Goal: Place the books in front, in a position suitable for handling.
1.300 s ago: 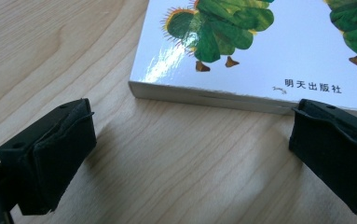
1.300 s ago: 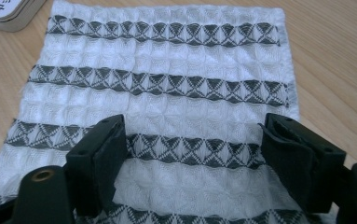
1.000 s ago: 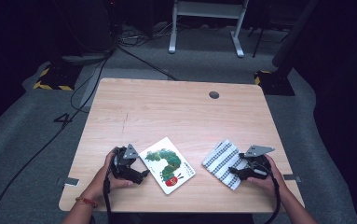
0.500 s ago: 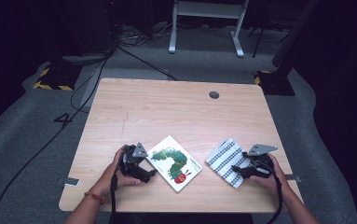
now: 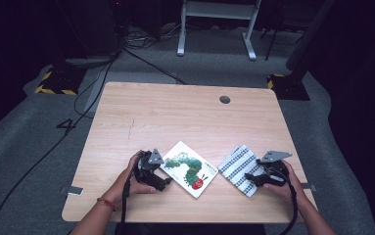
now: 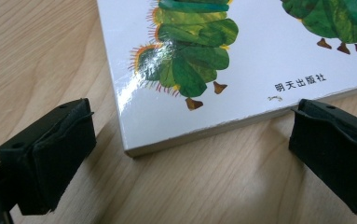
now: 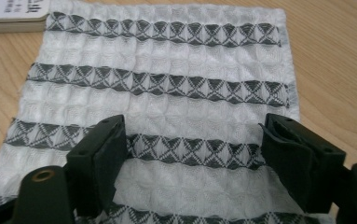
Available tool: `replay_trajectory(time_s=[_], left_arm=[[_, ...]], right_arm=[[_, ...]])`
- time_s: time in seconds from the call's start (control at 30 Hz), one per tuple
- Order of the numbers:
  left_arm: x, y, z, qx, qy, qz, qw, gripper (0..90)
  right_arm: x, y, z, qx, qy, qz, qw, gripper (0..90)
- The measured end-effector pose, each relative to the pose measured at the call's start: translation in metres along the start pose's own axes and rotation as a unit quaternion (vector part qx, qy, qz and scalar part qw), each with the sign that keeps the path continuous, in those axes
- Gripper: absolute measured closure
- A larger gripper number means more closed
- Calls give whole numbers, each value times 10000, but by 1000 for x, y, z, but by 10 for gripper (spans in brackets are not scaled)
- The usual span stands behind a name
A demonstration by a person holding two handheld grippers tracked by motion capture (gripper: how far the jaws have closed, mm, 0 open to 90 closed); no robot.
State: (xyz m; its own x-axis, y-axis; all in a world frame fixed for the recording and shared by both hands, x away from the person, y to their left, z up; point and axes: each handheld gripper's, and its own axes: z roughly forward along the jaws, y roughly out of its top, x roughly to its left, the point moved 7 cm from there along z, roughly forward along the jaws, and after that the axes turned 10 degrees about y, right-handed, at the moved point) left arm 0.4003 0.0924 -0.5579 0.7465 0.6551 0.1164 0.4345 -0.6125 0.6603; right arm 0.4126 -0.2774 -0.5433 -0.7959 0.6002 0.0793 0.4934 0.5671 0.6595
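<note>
1. The picture book [image 5: 189, 168], a thick white board book with a green caterpillar on its cover, lies flat at the lower middle of the high view, turned diagonally on the wooden table [image 5: 175, 112].
2. The left gripper [image 5: 156, 177] sits at the book's lower-left corner. In the left gripper view its jaws stand wide, one to each side of the book corner [image 6: 129, 149], neither touching it.
3. The folded cloth [image 5: 240, 168], white waffle weave with dark patterned stripes, lies at the lower right of the high view, just beside the book's right corner.
4. The right gripper [image 5: 253, 177] is over the cloth's near edge. In the right gripper view its jaws are spread wide above the striped fabric [image 7: 167, 84], holding nothing.
5. Handling, as a judgement: the book looks stiff and moderately heavy, and its glossy cover shines, so it is likely slippery. A hold across the thickness at the corner or along the page edge should serve best, since the flat cover offers little purchase.
6. The cloth looks soft, light and limp. It will sag and may unfold if lifted by one layer, so pinching through all layers at an edge seems safest.
7. Neither thing appears fragile, though the book could pivot and slide on the smooth wood if pushed at its corner.
</note>
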Motion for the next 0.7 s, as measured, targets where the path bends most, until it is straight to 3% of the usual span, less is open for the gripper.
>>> replay_trajectory(time_s=[0.2, 0.27, 0.33, 0.4, 0.7], left_arm=[[-9, 9, 6, -23, -109, 123, 9999, 3], [-11, 11, 8, -37, -132, 131, 9998, 3], [-17, 16, 11, -42, -184, 160, 9997, 2], [-19, 18, 13, -39, -170, 164, 9997, 0], [-27, 25, 18, -37, -192, 190, 9996, 0]], right_arm=[[19, 9, -7, -178, 291, -224, 9992, 250], [25, 10, -1, 2, 257, -334, 9991, 234], [23, 7, 7, 187, 229, -281, 9992, 191], [17, 6, 9, 167, 291, -90, 9994, 165], [-3, -3, 1, 144, 116, 163, 9997, 149]])
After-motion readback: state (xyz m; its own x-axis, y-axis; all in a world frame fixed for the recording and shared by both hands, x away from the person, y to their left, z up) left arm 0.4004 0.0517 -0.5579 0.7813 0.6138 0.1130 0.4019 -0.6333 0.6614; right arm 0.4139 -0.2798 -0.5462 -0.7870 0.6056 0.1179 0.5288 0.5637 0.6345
